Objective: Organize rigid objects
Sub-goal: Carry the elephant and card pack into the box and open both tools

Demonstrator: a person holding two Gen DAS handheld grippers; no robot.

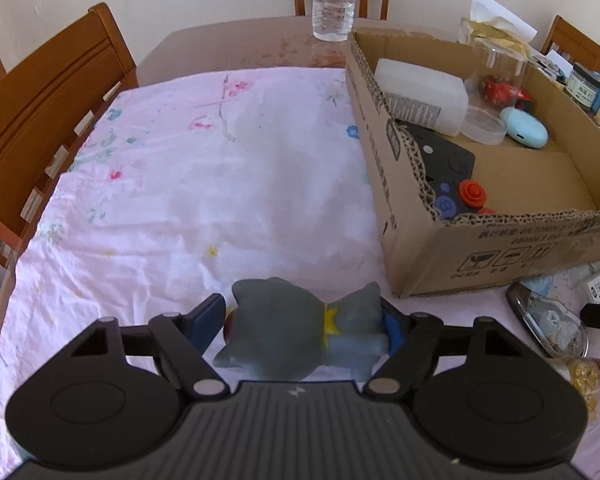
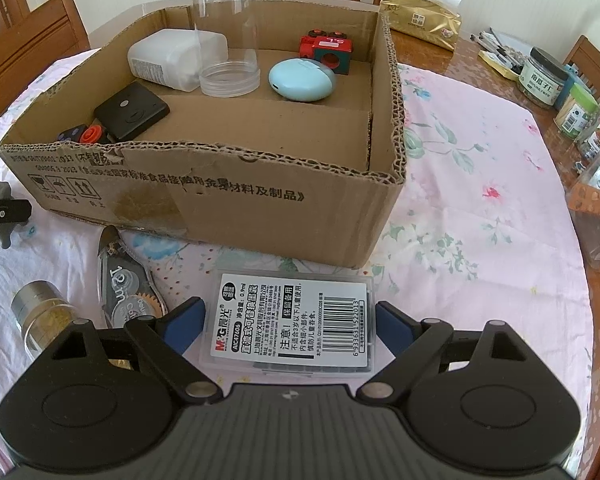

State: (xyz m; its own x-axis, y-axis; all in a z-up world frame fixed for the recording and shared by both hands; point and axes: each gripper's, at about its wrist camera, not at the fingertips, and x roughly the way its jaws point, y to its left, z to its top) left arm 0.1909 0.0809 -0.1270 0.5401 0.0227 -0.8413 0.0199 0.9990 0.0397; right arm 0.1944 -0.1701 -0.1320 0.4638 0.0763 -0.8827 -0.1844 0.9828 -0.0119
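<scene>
My left gripper (image 1: 302,326) is shut on a grey toy figure (image 1: 300,332) with a yellow collar, held sideways between the blue pads, left of the cardboard box (image 1: 500,248). My right gripper (image 2: 290,320) is open around a clear plastic refill case (image 2: 292,320) with a white barcode label, lying on the cloth in front of the box (image 2: 220,196); the pads stand just off its sides. The box holds a white container (image 2: 172,60), a clear jar (image 2: 228,52), a pale blue case (image 2: 302,80), a red toy block (image 2: 326,50) and a black device (image 2: 132,110).
A correction tape (image 2: 122,284) and a small glass bottle (image 2: 40,316) lie on the cloth left of my right gripper. A water bottle (image 1: 334,0) stands behind the box. Jars and packets (image 2: 540,76) crowd the right side. Wooden chairs (image 1: 48,96) surround the table.
</scene>
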